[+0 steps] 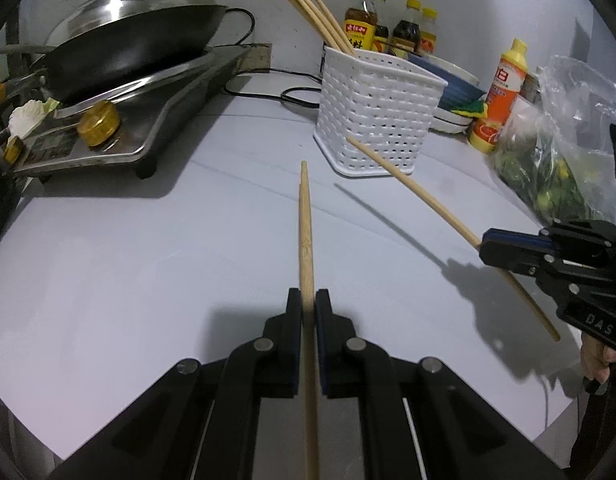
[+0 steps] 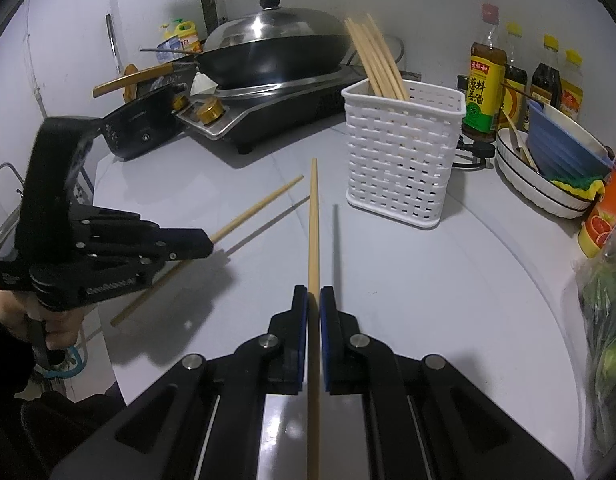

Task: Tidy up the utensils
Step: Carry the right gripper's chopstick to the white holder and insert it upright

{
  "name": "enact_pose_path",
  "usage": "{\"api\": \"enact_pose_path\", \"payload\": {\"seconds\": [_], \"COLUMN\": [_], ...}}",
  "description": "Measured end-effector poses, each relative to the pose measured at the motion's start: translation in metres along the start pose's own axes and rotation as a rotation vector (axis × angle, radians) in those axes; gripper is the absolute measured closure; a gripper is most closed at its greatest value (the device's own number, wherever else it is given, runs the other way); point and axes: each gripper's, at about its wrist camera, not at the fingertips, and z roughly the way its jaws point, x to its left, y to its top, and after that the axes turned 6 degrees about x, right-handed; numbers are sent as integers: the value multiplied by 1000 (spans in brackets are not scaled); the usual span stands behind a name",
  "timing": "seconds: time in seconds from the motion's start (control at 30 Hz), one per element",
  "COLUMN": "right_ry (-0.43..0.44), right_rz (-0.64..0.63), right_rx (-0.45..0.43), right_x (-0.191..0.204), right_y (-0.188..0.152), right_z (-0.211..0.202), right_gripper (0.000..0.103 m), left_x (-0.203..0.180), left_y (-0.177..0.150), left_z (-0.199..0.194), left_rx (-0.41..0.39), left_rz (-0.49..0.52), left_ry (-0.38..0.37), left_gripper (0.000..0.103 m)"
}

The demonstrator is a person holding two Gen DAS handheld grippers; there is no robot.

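Observation:
My left gripper (image 1: 307,300) is shut on a wooden chopstick (image 1: 306,232) that points straight ahead over the white counter. My right gripper (image 2: 314,296) is likewise shut on its own chopstick (image 2: 313,224), whose tip is aimed just left of the white lattice basket (image 2: 404,152). The basket (image 1: 378,116) stands upright, with several chopsticks (image 1: 320,16) leaning out of its back left corner. In the left wrist view the right gripper (image 1: 484,244) comes in from the right, its chopstick (image 1: 412,184) slanting toward the basket's base. In the right wrist view the left gripper (image 2: 210,246) is at the left with its chopstick (image 2: 256,210).
A lidded wok (image 1: 128,40) sits on a steel stove (image 1: 156,120) at the back left. Sauce bottles (image 2: 484,84), stacked bowls (image 2: 548,184), an orange bottle (image 1: 504,92) and a bag of greens (image 1: 556,160) crowd the right side. A black cable (image 1: 276,96) runs behind the basket.

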Motion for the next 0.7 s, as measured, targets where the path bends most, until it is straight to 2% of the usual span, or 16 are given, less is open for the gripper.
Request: {"api": "enact_pose_path", "payload": {"seconds": [0.17, 0.37, 0.57, 0.7], "right_ry": [-4, 0, -17, -33], "right_rz": [-12, -17, -22, -24], "right_rx": [-6, -42, -109, -153], "right_x": [6, 10, 1, -13], "right_y": [2, 13, 39, 64], "right_z": [-6, -23, -50, -63], "right_gripper": [97, 97, 97, 97], "left_x": [3, 8, 15, 15], "left_y": [-4, 5, 24, 38], "left_z": [-14, -42, -68, -82], "left_rx": [-30, -109, -200, -269], "left_rz": [-11, -18, -34, -29], "left_ry": [-11, -32, -51, -35], "left_gripper": [97, 97, 97, 97]}}
